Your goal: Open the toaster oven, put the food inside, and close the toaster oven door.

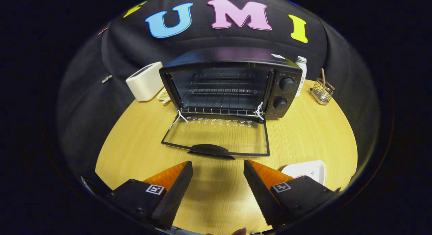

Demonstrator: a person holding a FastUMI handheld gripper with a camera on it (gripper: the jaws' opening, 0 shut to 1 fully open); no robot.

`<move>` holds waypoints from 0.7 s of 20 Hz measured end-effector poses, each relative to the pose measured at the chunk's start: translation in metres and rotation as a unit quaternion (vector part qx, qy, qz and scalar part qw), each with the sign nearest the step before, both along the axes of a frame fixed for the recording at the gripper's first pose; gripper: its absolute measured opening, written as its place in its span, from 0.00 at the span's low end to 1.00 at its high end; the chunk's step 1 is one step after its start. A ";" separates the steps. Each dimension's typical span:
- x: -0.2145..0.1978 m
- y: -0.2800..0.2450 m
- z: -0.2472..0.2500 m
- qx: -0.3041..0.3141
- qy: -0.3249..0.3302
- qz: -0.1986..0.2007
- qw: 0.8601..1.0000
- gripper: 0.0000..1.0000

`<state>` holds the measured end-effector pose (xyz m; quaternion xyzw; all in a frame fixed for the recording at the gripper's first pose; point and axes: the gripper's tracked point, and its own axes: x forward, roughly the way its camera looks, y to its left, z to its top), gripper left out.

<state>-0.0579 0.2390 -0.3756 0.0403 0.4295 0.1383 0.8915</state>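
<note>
Gripper [218, 176] sits low over the round light-wood table [303, 134] w/ its two fingers spread wide apart, nothing between them but bare tabletop. Just ahead of the fingertips lies the black toaster oven's [233, 83] glass door [217, 135], dropped fully open & flat on the table, its black curved handle [210, 149] nearest the fingers. Beyond the door the oven cavity is open: wire rack [219, 110] at the front lip, heating rods further in, no food seen inside. White string is tied at both front corners of the rack. Two round black knobs [287, 84] stacked on the oven's right panel.

White rounded-square plate [308, 169] lies on the table just right of the right finger, partly hidden behind it; a bit of sth pinkish shows at its near edge, can't tell what it is.

Left of the oven stands a cream-white boxy toaster [145, 81], w/ a small pale dish [164, 95] between it & the oven. Behind the oven's right corner a white bottle [301, 75] stands upright. Further right, near the table's rim, a wire basket holder [322, 90] w/ a brown stick standing in it
</note>
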 end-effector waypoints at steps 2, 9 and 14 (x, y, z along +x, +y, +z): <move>0.000 -0.014 0.017 0.014 -0.005 0.012 1.000 0.99; -0.011 -0.106 0.031 0.009 0.013 0.016 1.000 0.99; -0.021 -0.178 0.011 -0.016 0.065 0.012 0.998 1.00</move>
